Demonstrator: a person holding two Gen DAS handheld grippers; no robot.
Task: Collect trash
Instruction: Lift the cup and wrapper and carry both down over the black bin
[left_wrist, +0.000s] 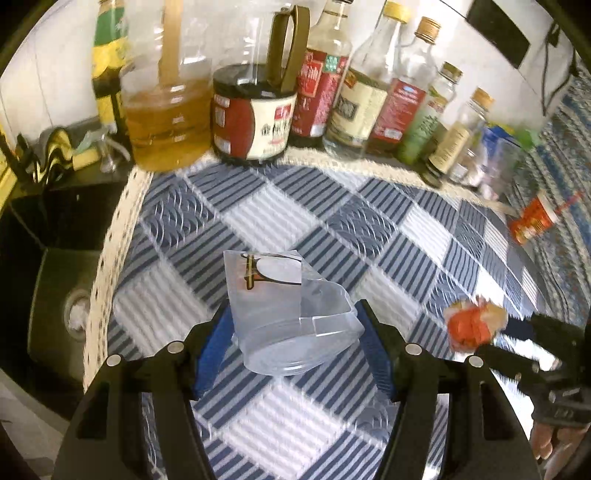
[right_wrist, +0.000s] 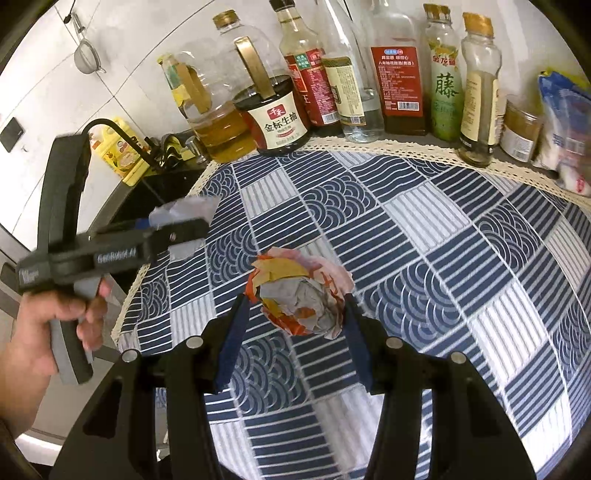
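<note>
My left gripper (left_wrist: 293, 325) is shut on a crushed clear plastic cup (left_wrist: 284, 306) with a printed logo, held above the blue-and-white patterned tablecloth (left_wrist: 280, 214). My right gripper (right_wrist: 295, 299) is shut on a crumpled red, yellow and white paper wrapper (right_wrist: 299, 291), also held above the cloth. The wrapper (left_wrist: 472, 325) and the right gripper show at the right edge of the left wrist view. The left gripper (right_wrist: 177, 229) with its cup (right_wrist: 184, 218) shows at the left of the right wrist view, in a hand.
A row of oil, sauce and vinegar bottles (right_wrist: 280, 107) lines the back of the table. A red snack cup (left_wrist: 535, 221) lies at the right. A dark sink area (left_wrist: 55, 221) is off the table's left edge. Bags and a jar (right_wrist: 524, 129) stand at the back right.
</note>
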